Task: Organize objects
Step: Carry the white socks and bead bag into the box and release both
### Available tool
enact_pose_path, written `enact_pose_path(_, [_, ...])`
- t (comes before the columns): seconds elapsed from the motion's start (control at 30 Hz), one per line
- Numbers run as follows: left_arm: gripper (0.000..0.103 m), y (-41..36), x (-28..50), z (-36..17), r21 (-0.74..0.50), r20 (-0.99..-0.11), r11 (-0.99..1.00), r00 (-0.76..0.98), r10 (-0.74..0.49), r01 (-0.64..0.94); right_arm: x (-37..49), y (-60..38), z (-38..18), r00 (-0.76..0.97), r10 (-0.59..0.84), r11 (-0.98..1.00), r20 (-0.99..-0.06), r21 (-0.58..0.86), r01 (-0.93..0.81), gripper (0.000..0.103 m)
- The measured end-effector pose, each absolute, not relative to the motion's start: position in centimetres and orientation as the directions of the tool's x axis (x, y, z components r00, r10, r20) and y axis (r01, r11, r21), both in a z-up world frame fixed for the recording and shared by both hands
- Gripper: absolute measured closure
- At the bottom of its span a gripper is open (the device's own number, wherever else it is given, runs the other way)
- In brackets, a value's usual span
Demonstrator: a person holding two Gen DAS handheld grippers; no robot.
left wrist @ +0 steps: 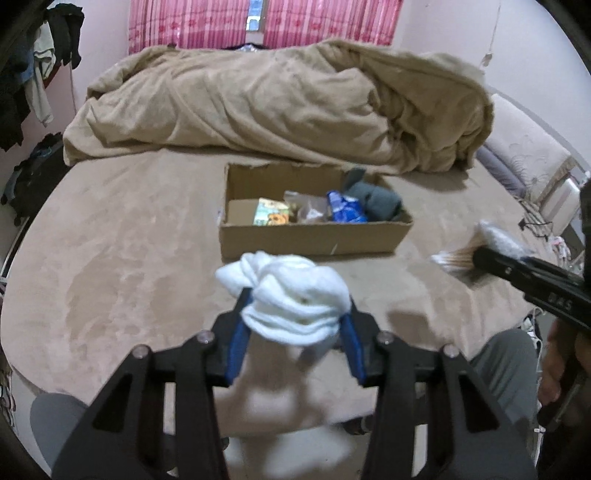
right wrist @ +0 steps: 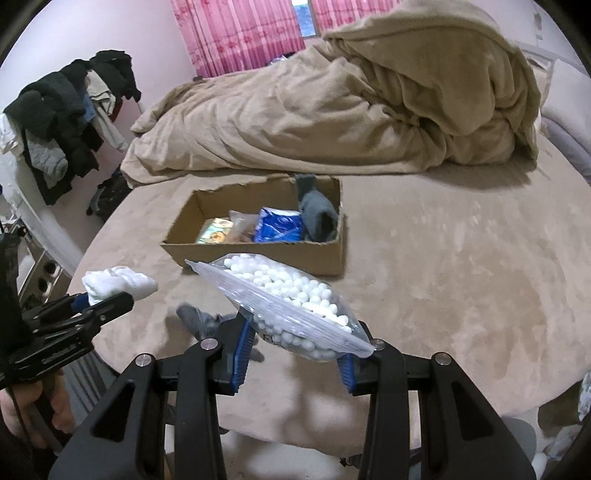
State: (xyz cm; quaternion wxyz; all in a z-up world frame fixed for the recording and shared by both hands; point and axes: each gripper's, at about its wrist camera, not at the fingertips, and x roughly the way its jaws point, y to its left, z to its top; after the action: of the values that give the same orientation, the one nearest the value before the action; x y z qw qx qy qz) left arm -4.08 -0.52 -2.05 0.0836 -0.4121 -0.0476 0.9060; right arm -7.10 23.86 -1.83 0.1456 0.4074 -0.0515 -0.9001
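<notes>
Holding one item in each tool, a person at the near edge of a bed (left wrist: 110, 229) appears ready to load a cardboard box (left wrist: 314, 236) that sits mid-mattress. On the left, the left gripper (left wrist: 295, 314) pinches a rolled white sock (left wrist: 288, 295) between its blue-padded fingers (left wrist: 236, 339), carrying it above the bed cover just short of the box's near wall. In the centre, the box already holds a small printed packet (left wrist: 271, 212) at its left, a clear bag (left wrist: 308, 208), a blue pouch (left wrist: 345, 208) and a dark grey sock (left wrist: 376, 201) at its right end, which suggests loose things are being gathered there. A second grey sock (right wrist: 201, 319) lies on the bed near the person, still outside the box. On the right, the right gripper (right wrist: 295, 347) clamps a clear plastic bag of cotton swabs (right wrist: 288, 291) across its middle, held tilted in the air near the box's front. Beyond, a heaped tan blanket (left wrist: 277, 103) covers the far side, with pink curtains (left wrist: 192, 22) behind. The open space at the box's left end looks the likeliest spot for both.
</notes>
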Motion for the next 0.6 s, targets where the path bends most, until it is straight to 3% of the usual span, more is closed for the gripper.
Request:
enact_pose_path(0.23, [0.058, -0.8, -3.7, 1.8, -0.182, -0.674, -0.974, -0.703, 0.226, -0.138, -7.0, 23.4, 0.2, -0.654, -0.302, -0.953, -0.694, 0.198, 0.230, 0.062])
enact_pose_path(0.6, [0.058, -0.3, -8.3, 3.6, -0.218, -0.622, -0.960, -0.733, 0.275, -0.175, -10.7, 22.8, 2.2, -0.696, -0.306, -0.951, -0.649, 0.171, 0.259, 0.062])
